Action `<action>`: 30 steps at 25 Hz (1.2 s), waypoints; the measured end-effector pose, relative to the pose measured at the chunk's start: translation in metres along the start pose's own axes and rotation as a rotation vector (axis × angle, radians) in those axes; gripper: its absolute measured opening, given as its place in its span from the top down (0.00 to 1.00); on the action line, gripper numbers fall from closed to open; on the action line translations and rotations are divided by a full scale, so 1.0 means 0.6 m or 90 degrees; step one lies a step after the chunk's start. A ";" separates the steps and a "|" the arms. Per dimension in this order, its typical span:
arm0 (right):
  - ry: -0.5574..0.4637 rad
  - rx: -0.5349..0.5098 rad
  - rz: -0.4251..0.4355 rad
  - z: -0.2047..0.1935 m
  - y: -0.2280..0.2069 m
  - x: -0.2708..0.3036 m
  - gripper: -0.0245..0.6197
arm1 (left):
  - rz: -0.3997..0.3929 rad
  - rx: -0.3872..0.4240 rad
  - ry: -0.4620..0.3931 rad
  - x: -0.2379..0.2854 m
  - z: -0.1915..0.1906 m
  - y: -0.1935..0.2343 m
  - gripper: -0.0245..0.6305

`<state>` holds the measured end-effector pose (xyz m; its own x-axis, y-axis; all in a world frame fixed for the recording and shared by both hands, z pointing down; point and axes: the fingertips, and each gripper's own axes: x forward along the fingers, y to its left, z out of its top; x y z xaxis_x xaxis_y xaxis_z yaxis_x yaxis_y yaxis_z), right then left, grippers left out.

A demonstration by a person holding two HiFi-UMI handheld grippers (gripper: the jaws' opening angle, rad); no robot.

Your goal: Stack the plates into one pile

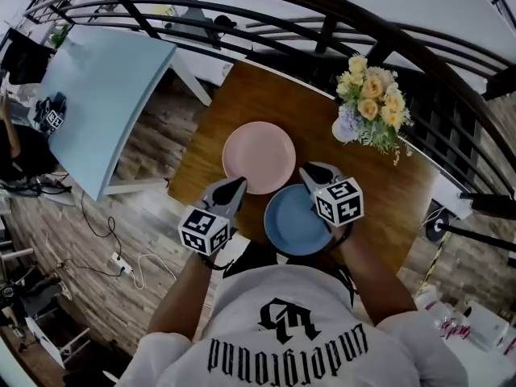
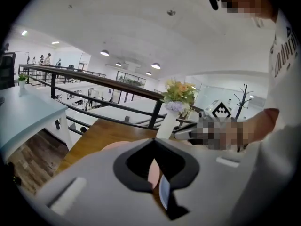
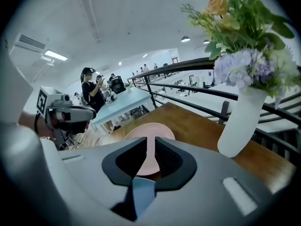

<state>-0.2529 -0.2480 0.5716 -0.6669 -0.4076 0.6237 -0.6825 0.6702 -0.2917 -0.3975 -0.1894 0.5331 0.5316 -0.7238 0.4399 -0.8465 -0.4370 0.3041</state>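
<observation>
Head view, round pink plate [image 1: 259, 156], blue plate [image 1: 297, 220] just beside

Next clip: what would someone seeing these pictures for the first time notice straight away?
Two plates lie unstacked on the brown wooden table: a pink plate farther out and a blue plate nearest the person. The left gripper and right gripper hover close by them, both empty. A white vase of yellow flowers stands near the table's far right edge.
</observation>
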 end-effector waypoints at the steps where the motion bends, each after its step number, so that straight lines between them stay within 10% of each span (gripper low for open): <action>1: 0.009 0.009 -0.002 -0.006 -0.007 0.009 0.90 | -0.005 -0.004 0.006 0.009 -0.004 0.005 0.89; 30: 0.198 0.149 -0.040 -0.154 -0.129 0.237 0.82 | -0.060 -0.051 0.116 0.137 -0.144 0.132 0.89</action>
<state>-0.2672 -0.3000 0.7499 -0.5241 -0.2110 0.8251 -0.7925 0.4757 -0.3817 -0.4182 -0.2373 0.6661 0.6104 -0.5702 0.5498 -0.7920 -0.4490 0.4137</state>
